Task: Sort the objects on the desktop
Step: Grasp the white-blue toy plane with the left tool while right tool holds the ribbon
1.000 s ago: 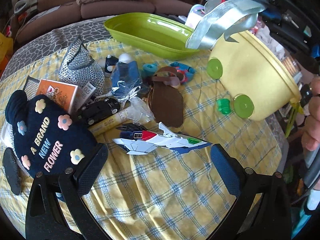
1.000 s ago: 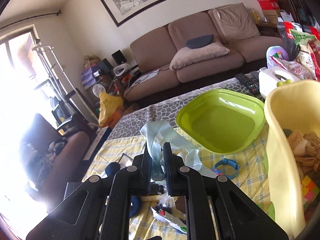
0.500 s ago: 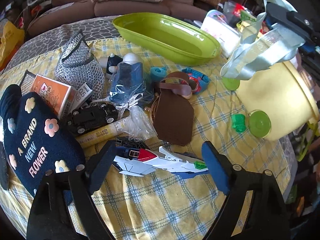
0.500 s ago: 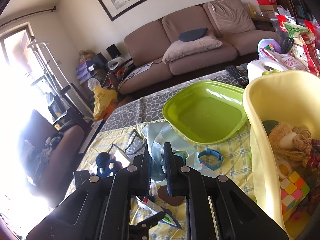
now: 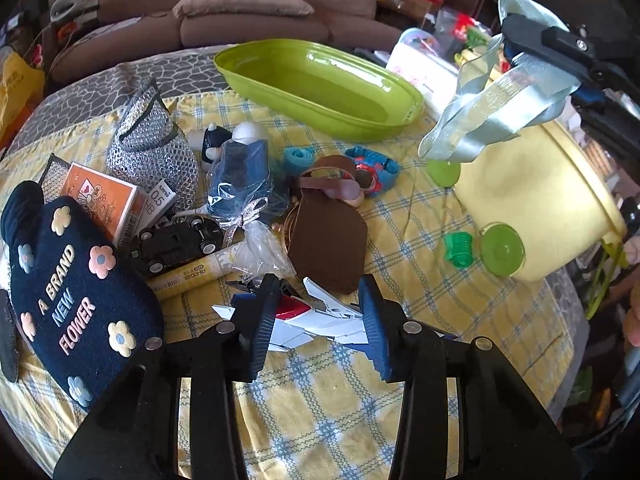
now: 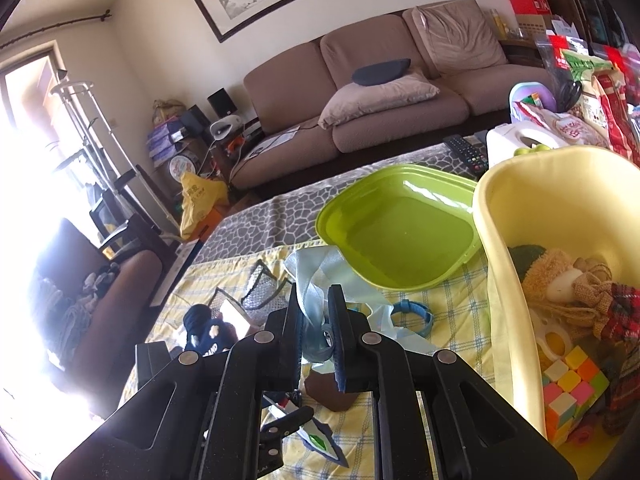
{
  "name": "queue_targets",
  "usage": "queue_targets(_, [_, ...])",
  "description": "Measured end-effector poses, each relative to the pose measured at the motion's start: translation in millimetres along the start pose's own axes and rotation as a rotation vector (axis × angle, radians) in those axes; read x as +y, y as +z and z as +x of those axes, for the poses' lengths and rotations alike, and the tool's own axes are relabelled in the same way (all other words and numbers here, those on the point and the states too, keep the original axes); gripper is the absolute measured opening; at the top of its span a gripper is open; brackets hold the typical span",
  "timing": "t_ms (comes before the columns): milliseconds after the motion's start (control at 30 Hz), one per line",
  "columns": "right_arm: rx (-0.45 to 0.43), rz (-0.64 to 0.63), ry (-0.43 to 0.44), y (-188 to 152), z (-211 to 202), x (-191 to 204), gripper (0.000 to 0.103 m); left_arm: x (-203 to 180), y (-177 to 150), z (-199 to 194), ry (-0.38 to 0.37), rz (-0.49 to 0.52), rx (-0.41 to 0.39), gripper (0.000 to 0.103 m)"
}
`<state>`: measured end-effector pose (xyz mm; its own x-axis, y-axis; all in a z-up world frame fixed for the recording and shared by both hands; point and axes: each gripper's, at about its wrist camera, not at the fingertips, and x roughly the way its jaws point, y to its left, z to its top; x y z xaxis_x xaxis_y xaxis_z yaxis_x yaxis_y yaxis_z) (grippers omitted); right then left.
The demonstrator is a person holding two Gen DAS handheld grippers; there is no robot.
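A white, red and blue toy jet [image 5: 320,314] lies on the yellow checked tablecloth. My left gripper [image 5: 316,320] straddles the jet; its jaws are closing, and I see no pad pressing on the toy. The blue fingertips [image 5: 260,320] hide the jet's two ends. My right gripper [image 6: 314,320] is shut on a pale blue ribbon [image 6: 308,280]. In the left wrist view the ribbon [image 5: 480,120] hangs from that gripper [image 5: 532,36] above the yellow tub [image 5: 540,200]. The tub [image 6: 492,240] holds a pastel cube [image 6: 568,384] and plush items. The green tray [image 5: 416,96] is empty.
Left of the jet lie a navy pouch with flowers [image 5: 72,288], a black toy car [image 5: 176,240], an orange box [image 5: 100,200] and a mesh bag [image 5: 152,148]. A brown leather piece [image 5: 328,244], a blue watch [image 5: 376,168] and a green spring toy [image 5: 460,250] lie further back.
The left jaws have narrowed from wide open to close around the toy jet. The right gripper has carried the ribbon a little nearer the yellow tub.
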<state>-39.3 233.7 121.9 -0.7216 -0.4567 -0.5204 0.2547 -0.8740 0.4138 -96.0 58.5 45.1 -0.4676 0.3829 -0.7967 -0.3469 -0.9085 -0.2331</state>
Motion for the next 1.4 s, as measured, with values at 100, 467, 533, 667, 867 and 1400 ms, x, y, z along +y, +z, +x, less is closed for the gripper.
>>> queue_targets(100, [-0.009, -0.005, -0.001, 3, -4, 0, 0.012, 1, 8, -14, -0.039, -0.025, -0.022, 0.037])
queue_targets(467, [-0.148, 0.010, 0.006, 20, -60, -13, 0.012, 17, 29, -44, -0.080, -0.076, -0.061, 0.014])
queue_targets(533, [-0.147, 0.025, 0.014, 19, -62, -18, 0.012, 26, 24, -40, -0.067, -0.106, -0.027, 0.036])
queue_targets(667, [-0.116, 0.027, 0.005, 16, -54, -22, 0.012, 35, 4, -40, -0.057, -0.136, 0.005, 0.073])
queue_targets(867, [-0.089, 0.016, 0.009, 12, -47, -19, 0.012, 14, -20, -24, 0.008, -0.002, 0.076, 0.079])
queue_targets(1400, [-0.038, -0.012, 0.016, 5, -30, -8, 0.013, -47, -56, 8, 0.048, 0.404, 0.090, 0.099])
